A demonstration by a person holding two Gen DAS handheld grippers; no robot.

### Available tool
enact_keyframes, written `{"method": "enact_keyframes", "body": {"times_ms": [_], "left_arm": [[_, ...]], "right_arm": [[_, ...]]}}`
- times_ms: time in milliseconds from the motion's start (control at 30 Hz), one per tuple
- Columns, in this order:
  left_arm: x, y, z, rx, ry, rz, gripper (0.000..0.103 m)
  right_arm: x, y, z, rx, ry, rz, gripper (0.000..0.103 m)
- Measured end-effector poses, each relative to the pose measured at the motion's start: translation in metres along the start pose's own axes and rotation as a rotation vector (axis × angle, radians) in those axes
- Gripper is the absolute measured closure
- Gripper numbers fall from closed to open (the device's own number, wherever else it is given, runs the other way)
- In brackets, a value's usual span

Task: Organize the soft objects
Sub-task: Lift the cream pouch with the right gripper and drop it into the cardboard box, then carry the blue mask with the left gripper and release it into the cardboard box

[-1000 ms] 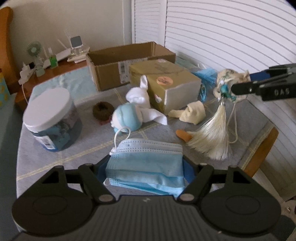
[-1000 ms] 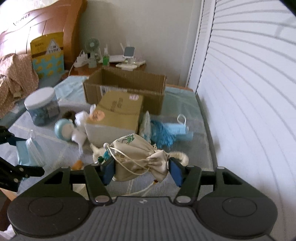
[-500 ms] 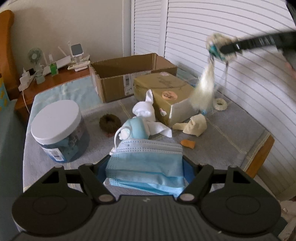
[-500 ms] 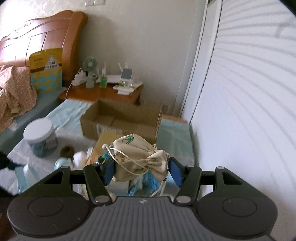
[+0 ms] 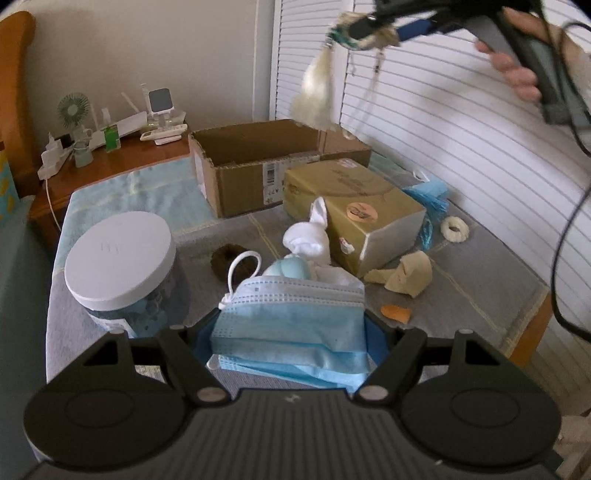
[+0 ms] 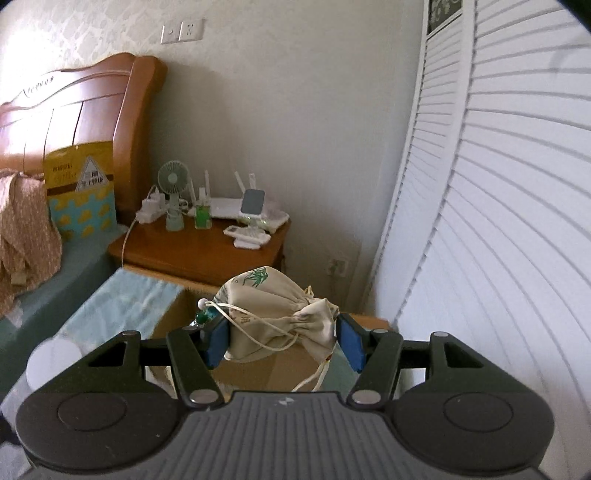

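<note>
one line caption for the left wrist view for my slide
Left gripper holds blue face masks; right gripper lifts tasselled pouch above cardboard box.

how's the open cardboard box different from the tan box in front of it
The cardboard box stands upright with its top open and flaps up; the tan box is closed and sits tilted. The cardboard box carries a printed barcode label, the tan box a round orange sticker. Both rest on the grey cloth.

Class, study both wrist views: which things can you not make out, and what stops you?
- Cardboard box floor, left wrist view: its front wall hides it.
- Jar contents: dark, blurred.
- Lower face masks: left gripper covers them.
- Pouch tassel, right wrist view: right gripper body hides it.
</note>
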State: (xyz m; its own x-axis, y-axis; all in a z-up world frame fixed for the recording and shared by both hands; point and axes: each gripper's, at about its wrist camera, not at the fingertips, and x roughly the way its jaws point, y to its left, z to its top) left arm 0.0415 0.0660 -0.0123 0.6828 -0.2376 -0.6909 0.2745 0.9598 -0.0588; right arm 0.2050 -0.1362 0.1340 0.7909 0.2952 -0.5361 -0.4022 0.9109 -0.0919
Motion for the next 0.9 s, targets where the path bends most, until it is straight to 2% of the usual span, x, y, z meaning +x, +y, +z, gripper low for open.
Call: {"method": "enact_keyframes", "body": {"times_ms": [167,400,500,567,600,700,900], "left_arm": [[0.008,0.006,0.002,-0.025,0.02,0.012,0.026],[0.011,0.009,0.005,-0.032,0.032,0.034,0.026],[0.011,0.01,0.006,-0.036,0.036,0.044,0.026],[0.011,0.009,0.007,-0.033,0.037,0.048,0.026],[0.011,0.009,0.007,-0.029,0.038,0.05,0.026],[0.01,0.007,0.009,-0.02,0.039,0.051,0.026],[0.007,0.006,0.023,0.001,0.037,0.051,0.026]], "right_arm": [[0.039,0.0,0.013,0.006,0.029,0.032,0.037],[0.096,-0.001,0.0,0.006,0.138,0.035,0.037],[0.11,-0.005,-0.008,0.022,0.176,0.022,0.03],[0.111,-0.008,-0.013,0.038,0.176,0.01,0.008],[0.108,-0.01,-0.015,0.046,0.168,0.006,0.005],[0.093,-0.014,-0.022,0.081,0.151,0.006,0.0],[0.056,-0.011,-0.044,0.094,0.126,-0.012,0.0]]}}
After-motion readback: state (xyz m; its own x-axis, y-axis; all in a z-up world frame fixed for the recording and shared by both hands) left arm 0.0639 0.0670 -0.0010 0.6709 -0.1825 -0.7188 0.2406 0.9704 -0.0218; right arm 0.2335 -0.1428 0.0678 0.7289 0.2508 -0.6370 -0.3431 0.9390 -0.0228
